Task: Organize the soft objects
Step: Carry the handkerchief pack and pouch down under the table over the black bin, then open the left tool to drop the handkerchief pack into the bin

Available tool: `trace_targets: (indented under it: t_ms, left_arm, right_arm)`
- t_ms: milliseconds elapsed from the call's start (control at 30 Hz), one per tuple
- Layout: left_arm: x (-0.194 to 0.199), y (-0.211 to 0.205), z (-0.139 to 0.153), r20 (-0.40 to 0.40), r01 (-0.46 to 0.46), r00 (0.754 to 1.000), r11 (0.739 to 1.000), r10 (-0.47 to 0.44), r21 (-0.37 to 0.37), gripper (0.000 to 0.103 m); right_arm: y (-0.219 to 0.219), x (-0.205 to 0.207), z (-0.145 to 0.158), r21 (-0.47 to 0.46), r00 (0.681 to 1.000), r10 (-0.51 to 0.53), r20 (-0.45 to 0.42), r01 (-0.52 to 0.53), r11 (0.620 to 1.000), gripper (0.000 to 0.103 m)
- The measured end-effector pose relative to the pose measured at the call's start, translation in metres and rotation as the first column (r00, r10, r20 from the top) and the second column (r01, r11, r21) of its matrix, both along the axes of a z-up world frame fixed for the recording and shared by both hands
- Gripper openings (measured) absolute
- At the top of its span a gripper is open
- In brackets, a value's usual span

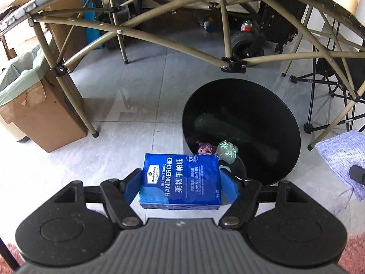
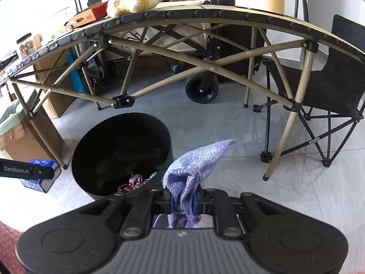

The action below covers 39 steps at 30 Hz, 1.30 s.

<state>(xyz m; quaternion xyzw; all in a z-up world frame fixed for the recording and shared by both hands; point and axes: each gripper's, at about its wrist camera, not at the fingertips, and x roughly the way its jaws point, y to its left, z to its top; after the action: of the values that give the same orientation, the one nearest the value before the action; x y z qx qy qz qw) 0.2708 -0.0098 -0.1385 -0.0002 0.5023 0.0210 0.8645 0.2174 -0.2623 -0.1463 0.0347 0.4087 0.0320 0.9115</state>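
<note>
My left gripper (image 1: 180, 181) is shut on a blue pack of handkerchief tissues (image 1: 180, 180), its blue pads pressed on both short sides, just above the near left rim of a round black bin (image 1: 273, 118). The same pack (image 2: 38, 173) shows at the far left of the right wrist view. My right gripper (image 2: 183, 202) is shut on a lilac mesh pouch (image 2: 194, 164), which stands up crumpled from the jaws near the bin's (image 2: 109, 141) right rim. The pouch (image 1: 344, 157) also appears at the right edge of the left wrist view. Inside the bin lie a maroon ribbon bundle (image 2: 133, 181) and a green shiny wad (image 1: 227, 151).
A folding table with tan metal legs (image 2: 285, 137) arches over the bin; a plush toy (image 2: 132, 1) lies on top. A cardboard box with a green liner (image 1: 34, 114) stands left, a black folding chair (image 2: 330, 96) right, a wheeled cart (image 2: 202, 91) behind.
</note>
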Motion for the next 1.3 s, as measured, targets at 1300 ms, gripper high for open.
trace_targets:
  t_ms: [1300]
  left_arm:
    - [0.076, -0.096, -0.009, -0.084, 0.002, 0.996, 0.997, -0.008, -0.071, 0.073]
  right_arm:
    - [-0.043, 0.018, -0.015, 0.012, 0.982, -0.183, -0.04, 0.183, 0.983, 0.014]
